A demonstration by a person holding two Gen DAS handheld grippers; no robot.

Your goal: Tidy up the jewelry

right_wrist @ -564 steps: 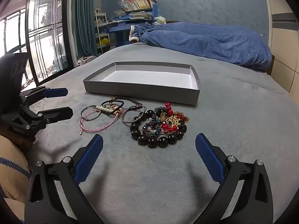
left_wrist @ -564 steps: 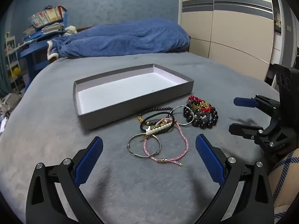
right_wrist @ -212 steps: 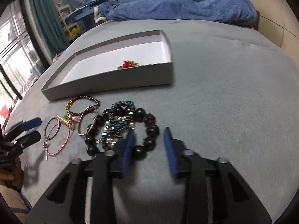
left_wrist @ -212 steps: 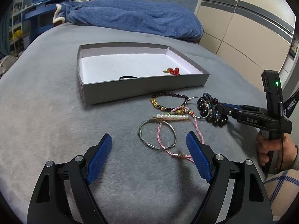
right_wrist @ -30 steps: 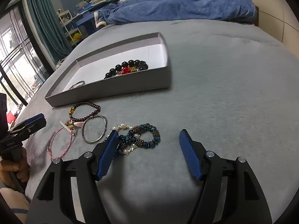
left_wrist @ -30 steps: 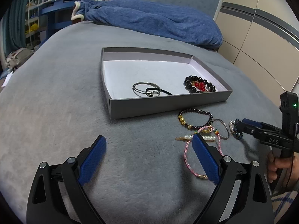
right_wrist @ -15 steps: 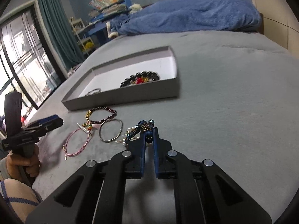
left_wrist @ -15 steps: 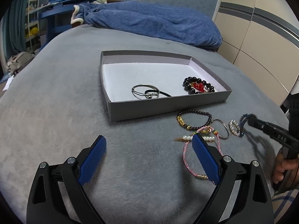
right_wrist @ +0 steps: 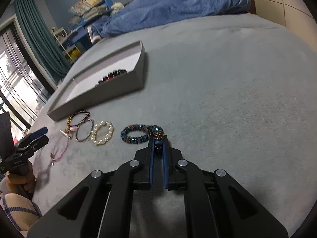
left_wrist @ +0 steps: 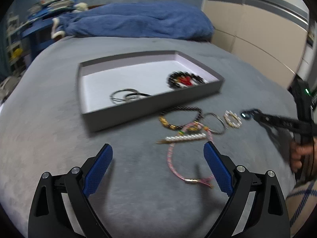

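Observation:
My right gripper [right_wrist: 158,141] is shut on a blue beaded bracelet [right_wrist: 138,133] and holds it by its near edge; it also shows in the left wrist view [left_wrist: 255,116]. A grey tray [left_wrist: 138,112] holds a black-and-red bead bracelet [left_wrist: 184,80] and thin rings [left_wrist: 124,97]. In front of the tray lie a dark bead bracelet [left_wrist: 179,117], a metal ring [left_wrist: 215,123], a pearl bracelet [left_wrist: 232,121], a pearl hair clip [left_wrist: 184,138] and a pink cord bracelet [left_wrist: 172,162]. My left gripper [left_wrist: 158,166] is open and empty, near the pink cord.
Everything lies on a grey bed cover [right_wrist: 227,79]. A blue duvet [left_wrist: 138,23] is bunched at the far end. A wardrobe [left_wrist: 257,29] stands at the right, shelves and a curtain [right_wrist: 39,39] at the left.
My right gripper has drawn the blue bracelet away from the pearl bracelet, which stays on the cover. My left gripper has moved closer to the loose pieces.

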